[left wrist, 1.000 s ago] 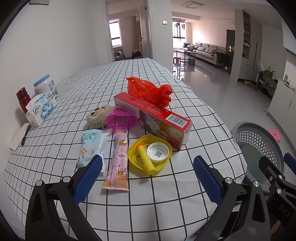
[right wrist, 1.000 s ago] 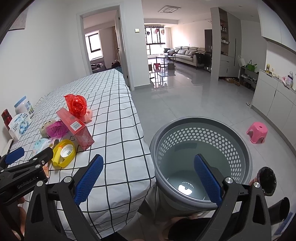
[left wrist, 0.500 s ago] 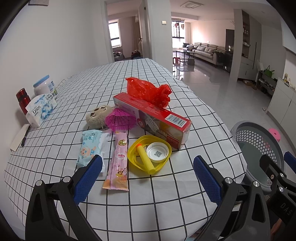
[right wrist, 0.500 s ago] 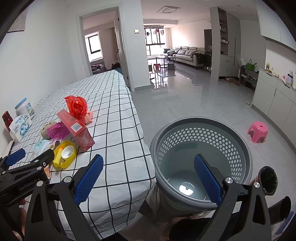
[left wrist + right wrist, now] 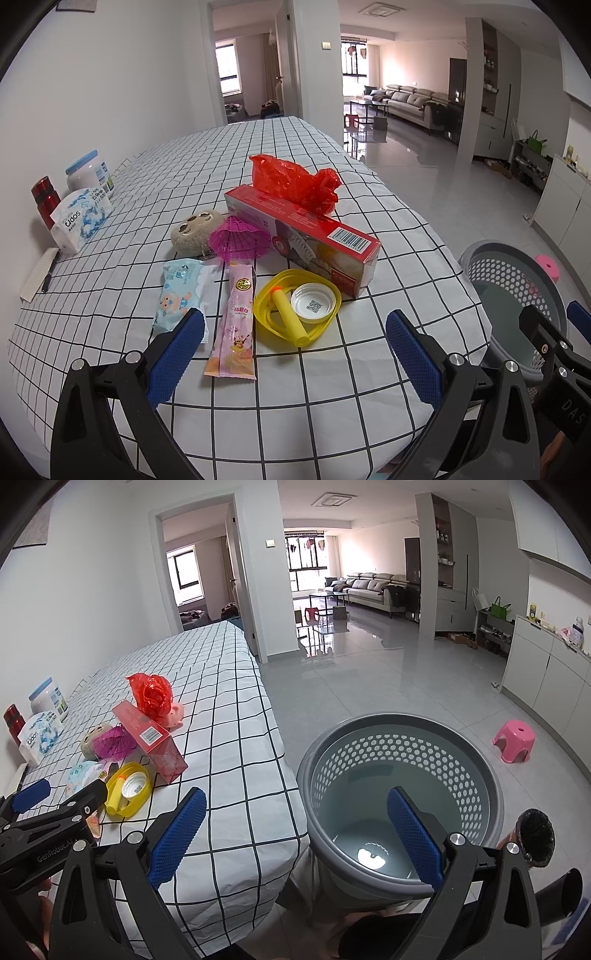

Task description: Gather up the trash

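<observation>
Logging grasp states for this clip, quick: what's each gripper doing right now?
Left gripper: open, holding nothing, above the checked tablecloth.
Right gripper: open, holding nothing, between the table edge and the grey perforated basket.

Home, apt probably, sofa [image 5: 373, 587] in living rm (tiled floor [image 5: 388, 679])
</observation>
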{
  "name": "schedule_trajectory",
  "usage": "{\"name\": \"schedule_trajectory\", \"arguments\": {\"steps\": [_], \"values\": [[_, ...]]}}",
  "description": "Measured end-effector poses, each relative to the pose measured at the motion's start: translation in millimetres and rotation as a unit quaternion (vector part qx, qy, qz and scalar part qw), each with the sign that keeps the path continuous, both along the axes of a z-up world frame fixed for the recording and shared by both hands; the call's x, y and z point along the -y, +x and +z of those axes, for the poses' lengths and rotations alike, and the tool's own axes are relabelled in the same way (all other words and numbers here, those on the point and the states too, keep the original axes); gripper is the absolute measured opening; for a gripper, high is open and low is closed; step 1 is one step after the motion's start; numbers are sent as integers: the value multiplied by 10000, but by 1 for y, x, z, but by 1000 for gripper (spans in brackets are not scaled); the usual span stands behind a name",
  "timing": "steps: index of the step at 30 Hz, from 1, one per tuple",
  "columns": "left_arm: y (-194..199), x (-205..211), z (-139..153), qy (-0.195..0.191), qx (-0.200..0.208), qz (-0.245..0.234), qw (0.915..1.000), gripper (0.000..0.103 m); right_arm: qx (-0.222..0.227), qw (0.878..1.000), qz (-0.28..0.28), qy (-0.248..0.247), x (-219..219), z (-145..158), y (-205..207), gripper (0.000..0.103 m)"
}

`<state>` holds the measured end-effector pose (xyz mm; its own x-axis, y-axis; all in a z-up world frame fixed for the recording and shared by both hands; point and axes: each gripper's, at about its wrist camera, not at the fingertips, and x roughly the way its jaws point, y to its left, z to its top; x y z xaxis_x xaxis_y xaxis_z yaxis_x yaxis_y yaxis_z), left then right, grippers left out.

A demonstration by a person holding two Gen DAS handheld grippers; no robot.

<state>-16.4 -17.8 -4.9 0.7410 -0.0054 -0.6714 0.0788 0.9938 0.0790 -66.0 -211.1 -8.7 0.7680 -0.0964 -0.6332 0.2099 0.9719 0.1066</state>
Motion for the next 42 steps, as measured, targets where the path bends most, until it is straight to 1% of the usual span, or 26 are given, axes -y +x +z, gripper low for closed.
{"name": "schedule_trajectory", "arguments": {"steps": [17, 24, 29, 31, 35, 39, 42], "values": [[0, -2, -2, -39, -48, 14, 10000, 97, -16, 10000, 4, 2, 0, -2, -1, 94], [5, -11, -6, -21, -75, 125, 9999, 97, -31, 9999, 112, -7, -2, -5, 10, 94], [13, -35, -8, -10, -63, 377, 9993, 97, -17, 9991, 410, 89, -10, -7, 23, 94], [17, -49, -11, 69, -102, 518, 9986, 97, -15, 9983, 573, 146, -15, -10, 29, 94], [22, -85, -16, 127, -146, 927, 9955, 97, -45, 9965, 811, 192, -27, -16, 41, 94], [25, -113, -21, 170, -219, 1193, 9925, 97, -153, 9932, 1134, 221, -45, -24, 57, 94], [25, -127, -22, 102, -246, 1275, 9915, 97, -231, 9903, 1347, 256, -61, -28, 64, 94]]}}
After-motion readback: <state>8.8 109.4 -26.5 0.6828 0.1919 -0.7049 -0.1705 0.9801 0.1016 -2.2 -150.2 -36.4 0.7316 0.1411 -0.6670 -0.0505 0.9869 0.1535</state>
